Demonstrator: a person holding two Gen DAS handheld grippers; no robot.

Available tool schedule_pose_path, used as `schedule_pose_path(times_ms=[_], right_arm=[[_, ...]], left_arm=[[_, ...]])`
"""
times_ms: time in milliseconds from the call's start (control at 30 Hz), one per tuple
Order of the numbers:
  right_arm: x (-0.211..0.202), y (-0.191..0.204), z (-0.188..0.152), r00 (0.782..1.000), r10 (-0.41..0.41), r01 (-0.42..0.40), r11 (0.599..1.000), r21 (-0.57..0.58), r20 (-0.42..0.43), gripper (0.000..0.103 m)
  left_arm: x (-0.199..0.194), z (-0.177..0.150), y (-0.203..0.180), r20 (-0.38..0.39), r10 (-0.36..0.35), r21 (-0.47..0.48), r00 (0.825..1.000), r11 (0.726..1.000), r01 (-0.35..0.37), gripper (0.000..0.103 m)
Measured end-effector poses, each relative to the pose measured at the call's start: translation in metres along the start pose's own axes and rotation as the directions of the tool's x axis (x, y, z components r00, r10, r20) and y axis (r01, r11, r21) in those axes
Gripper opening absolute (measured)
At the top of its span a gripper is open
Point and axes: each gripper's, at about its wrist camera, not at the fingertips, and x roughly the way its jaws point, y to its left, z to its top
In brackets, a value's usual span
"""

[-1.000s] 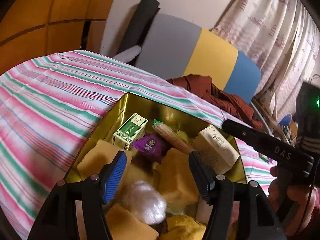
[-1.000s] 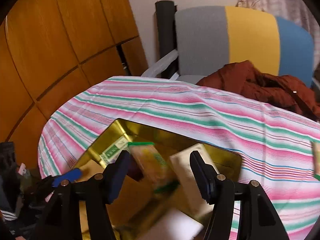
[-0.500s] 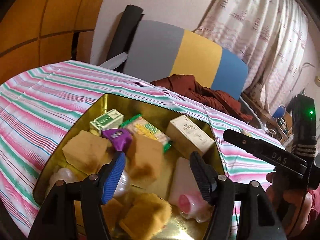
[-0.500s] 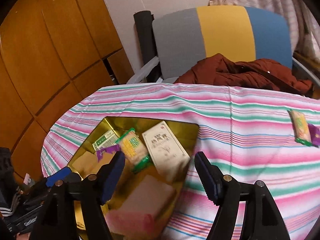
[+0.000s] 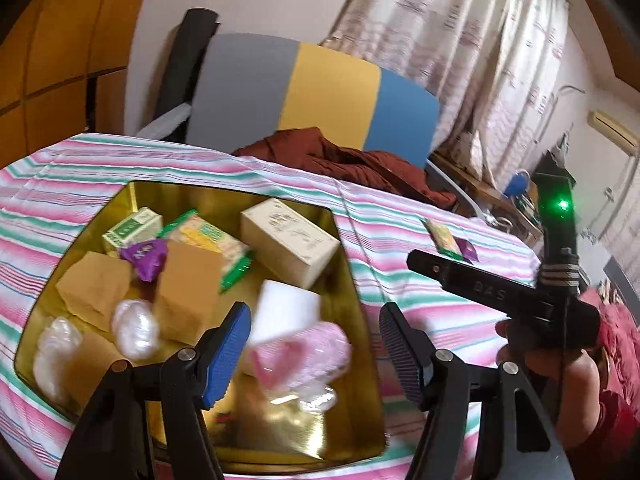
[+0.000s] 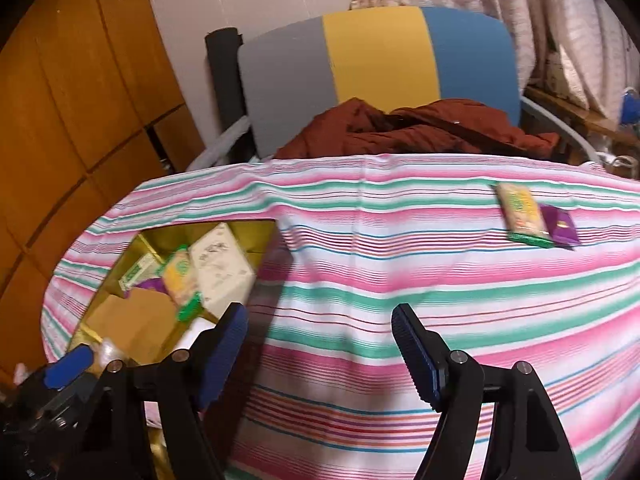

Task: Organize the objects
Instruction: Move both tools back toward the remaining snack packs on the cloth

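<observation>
Striped tablecloth (image 6: 360, 280) under wider-spread right fingers (image 6: 412, 340)

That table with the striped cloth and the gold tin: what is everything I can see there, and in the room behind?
gold tin: 1, gold, on the striped tablecloth
cream box: 1, cream, in the tin
green-and-white carton: 1, in the tin's far corner
yellow-green snack packet: 1, in the tin
purple wrapper: 1, in the tin
brown blocks: 2, tan, in the tin
white block: 1, in the tin
loose snack packet: 1, yellow-green, on the cloth
loose purple packet: 1, beside it
striped tablecloth: 1, pink, green, white
chair: 1, grey, yellow, blue, behind the table
brown garment: 1, on the chair
left claw: open, empty
right claw: has just been opening, empty
</observation>
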Motion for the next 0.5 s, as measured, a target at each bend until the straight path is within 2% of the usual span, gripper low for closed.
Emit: schedule_pose_path(times_ms=[200, 500], right_arm=[[-0.004, -0.028, -0.008, 0.998, -0.065, 0.065, 0.998, 0.006, -0.001, 0.077], [-0.008, -0.065, -0.018, 0.994, -0.112, 0.113, 0.992, 0.05, -0.011, 0.077]], left_arm=[[0.007, -0.005, -0.029, -0.033, -0.033, 0.054, 0.999, 0.998, 0.034, 0.068], [0.026, -0.012, -0.078, -0.097, -0.074, 0.15, 0.993, 0.985, 0.088, 0.068]])
